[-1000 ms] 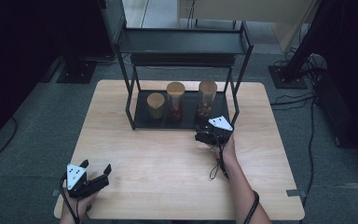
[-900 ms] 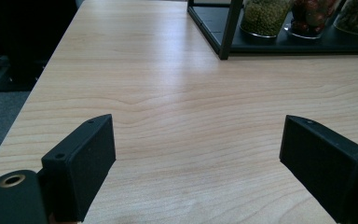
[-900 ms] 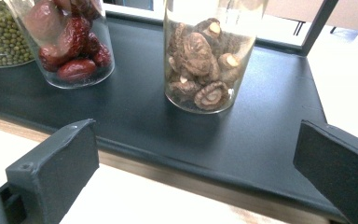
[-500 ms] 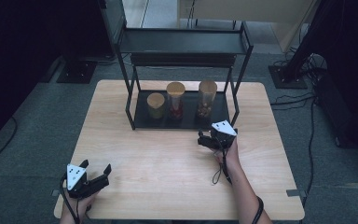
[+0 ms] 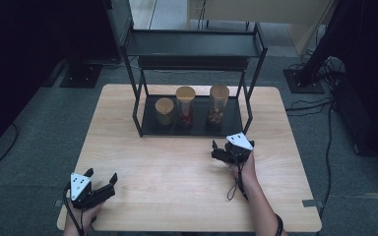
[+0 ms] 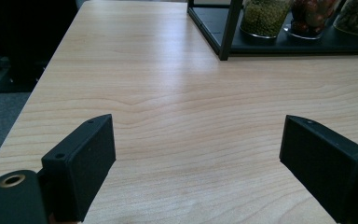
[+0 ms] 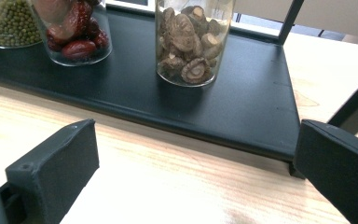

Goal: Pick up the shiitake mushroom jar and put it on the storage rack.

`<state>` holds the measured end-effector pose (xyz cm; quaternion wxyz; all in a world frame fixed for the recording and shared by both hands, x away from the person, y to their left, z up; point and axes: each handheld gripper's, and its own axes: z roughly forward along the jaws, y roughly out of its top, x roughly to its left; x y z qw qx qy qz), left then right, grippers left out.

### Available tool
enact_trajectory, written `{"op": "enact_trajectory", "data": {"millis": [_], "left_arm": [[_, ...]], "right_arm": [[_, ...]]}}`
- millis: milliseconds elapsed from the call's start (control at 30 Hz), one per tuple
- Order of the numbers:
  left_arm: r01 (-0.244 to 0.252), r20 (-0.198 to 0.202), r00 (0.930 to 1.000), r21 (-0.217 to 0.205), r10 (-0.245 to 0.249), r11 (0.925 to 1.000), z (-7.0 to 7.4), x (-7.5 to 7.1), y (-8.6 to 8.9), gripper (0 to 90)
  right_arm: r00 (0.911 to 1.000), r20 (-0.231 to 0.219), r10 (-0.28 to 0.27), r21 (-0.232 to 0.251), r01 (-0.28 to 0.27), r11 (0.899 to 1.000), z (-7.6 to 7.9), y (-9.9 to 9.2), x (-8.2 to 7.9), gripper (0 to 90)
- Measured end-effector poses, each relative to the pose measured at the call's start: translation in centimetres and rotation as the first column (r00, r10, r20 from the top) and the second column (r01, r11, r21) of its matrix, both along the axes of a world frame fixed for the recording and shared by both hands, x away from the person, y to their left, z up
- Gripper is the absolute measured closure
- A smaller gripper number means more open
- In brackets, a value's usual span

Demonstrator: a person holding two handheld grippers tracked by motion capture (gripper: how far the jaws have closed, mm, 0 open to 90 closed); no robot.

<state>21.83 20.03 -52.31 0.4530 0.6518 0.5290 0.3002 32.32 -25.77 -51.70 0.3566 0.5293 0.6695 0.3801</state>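
the right gripper (image 5: 225, 150) hovers over the desk (image 5: 177, 187) just in front of the black rack (image 5: 197, 129), its jaws spread wide with nothing between them. ahead of it, on the rack's bottom tray, stands the mushroom jar (image 7: 193, 39), the nearest of three jars; the red fruit jar (image 7: 72, 32) and the green bean jar (image 7: 7, 23) are beside it. the left gripper (image 5: 98, 184) rests low at the near left corner of the desk, also wide open and empty (only bare wood lies between its jaws).

i think the risk is this: if the right gripper goes forward at this low height, a jaw could hit the tray's front edge, or the rack post (image 7: 354, 112) close to its right jaw, and this could shake the jars. the tall jar may also tip if it is gripped too high.

compared with the earlier frames, the right gripper has moved back from the rack, toward the person; the left one has stayed where it was.
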Motion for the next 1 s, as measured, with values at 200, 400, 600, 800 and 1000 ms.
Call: {"op": "enact_trajectory", "data": {"millis": [200,400,600,800,1000], "left_arm": [[-0.001,0.0,1.0,0.001,0.001,1.0,0.0,0.0,0.0,10.6],[-0.002,0.002,1.0,0.001,0.002,1.0,0.0,0.0,0.0,10.6],[-0.001,0.002,1.0,0.003,0.001,1.0,0.0,0.0,0.0,10.6],[-0.002,0.002,1.0,0.005,0.002,1.0,0.0,-0.1,-0.1,10.6],[-0.002,0.002,1.0,0.009,0.002,1.0,0.0,-0.1,-0.1,10.6]], "right_arm": [[1.0,0.005,0.007,-0.006,-0.007,1.0,0.0,-0.2,-0.9,0.0],[0.9999,0.007,0.009,-0.008,-0.009,1.0,0.0,-0.4,-1.7,0.0],[0.9999,0.01,0.008,-0.009,-0.008,1.0,0.0,-0.7,-2.5,0.0],[0.9999,0.012,0.011,-0.014,-0.011,1.0,0.0,-0.9,-3.1,0.0],[0.9999,0.009,0.007,-0.005,-0.006,1.0,0.0,-1.1,-3.8,0.0]]}}
